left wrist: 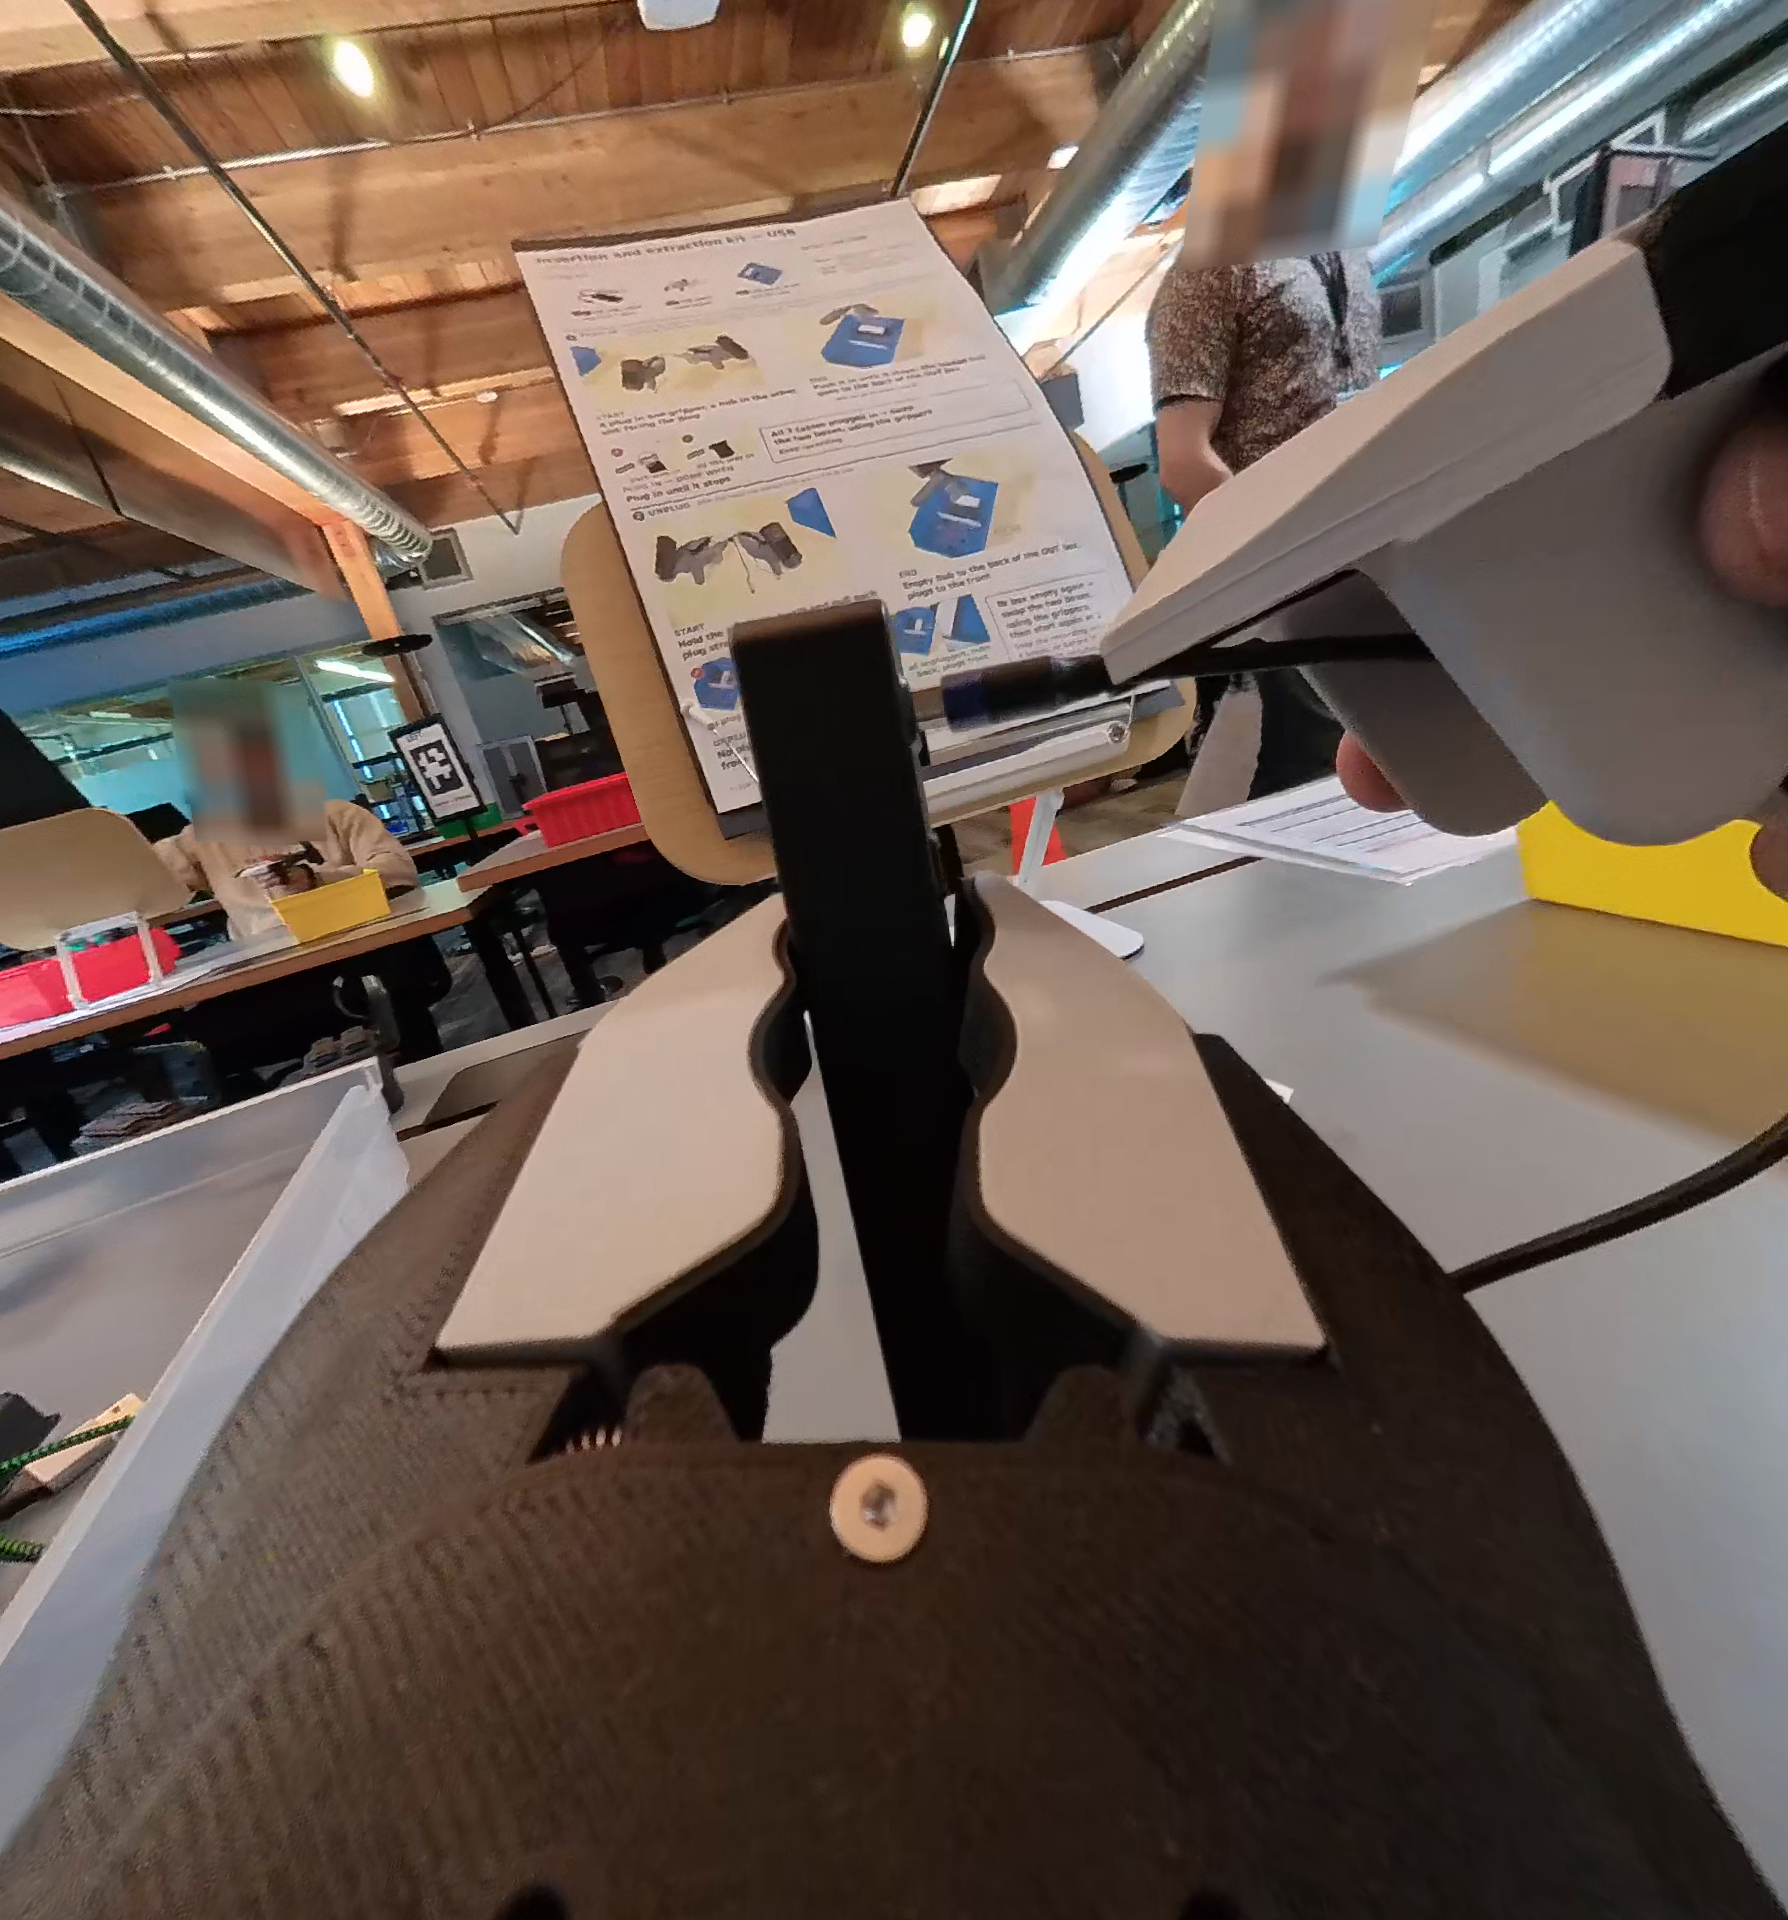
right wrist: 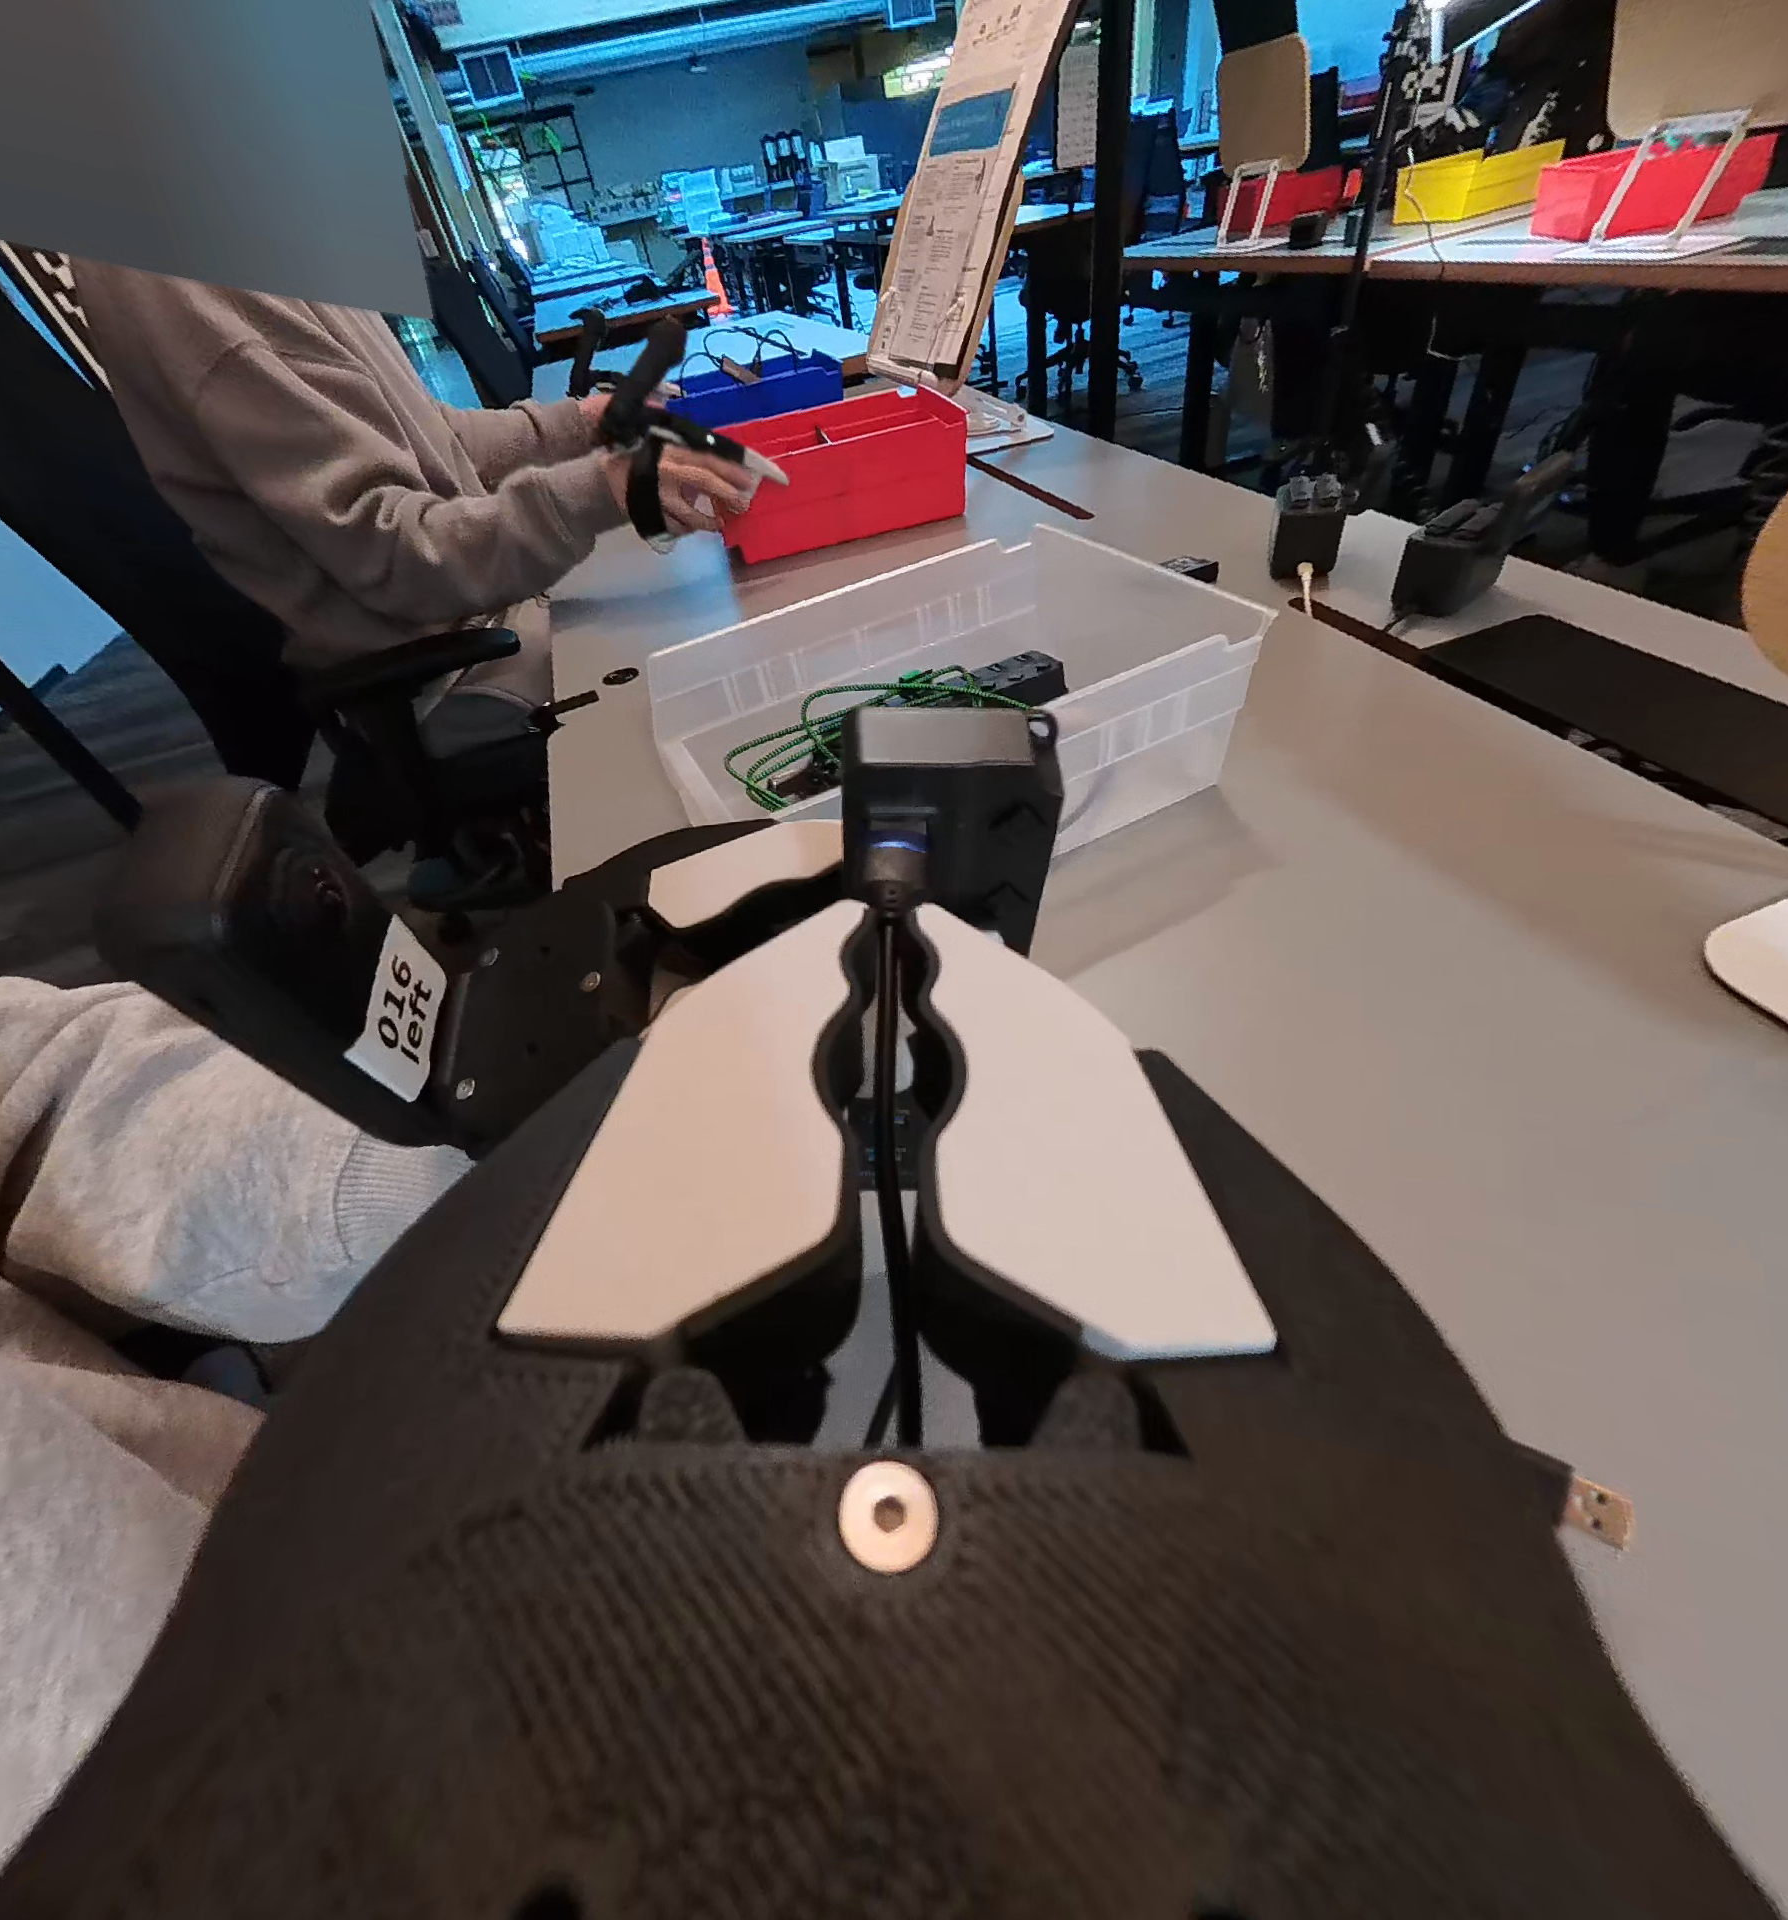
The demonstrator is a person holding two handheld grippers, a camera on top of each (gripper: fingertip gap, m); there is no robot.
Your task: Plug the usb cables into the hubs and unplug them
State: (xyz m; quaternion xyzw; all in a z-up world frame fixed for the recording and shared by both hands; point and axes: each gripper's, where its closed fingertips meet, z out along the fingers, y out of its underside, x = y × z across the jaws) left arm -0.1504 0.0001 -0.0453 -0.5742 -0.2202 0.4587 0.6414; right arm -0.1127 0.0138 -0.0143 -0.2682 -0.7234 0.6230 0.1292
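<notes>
My left gripper (left wrist: 879,914) is shut on a black USB hub (left wrist: 848,831) and holds it upright above the table. My right gripper (right wrist: 888,920) is shut on a thin black USB cable (right wrist: 895,1143) just behind its plug (right wrist: 895,857). The plug's blue-ringed tip sits at a port on the hub (right wrist: 947,800); I cannot tell how deep it is. In the left wrist view the right gripper (left wrist: 1113,665) comes in from the upper right, with the plug (left wrist: 1015,691) against the hub's side. The cable (left wrist: 1700,1174) hangs down to the right.
A clear bin (right wrist: 1160,623) with green cables and another black hub lies beyond the grippers; its wall shows at the left (left wrist: 194,1299). An instruction sheet on a stand (left wrist: 828,468), a yellow bin (left wrist: 1679,894), a red bin (right wrist: 848,468) and a neighbour's hand (right wrist: 703,478) are nearby. Tip to tip, the grippers are about 5 cm apart.
</notes>
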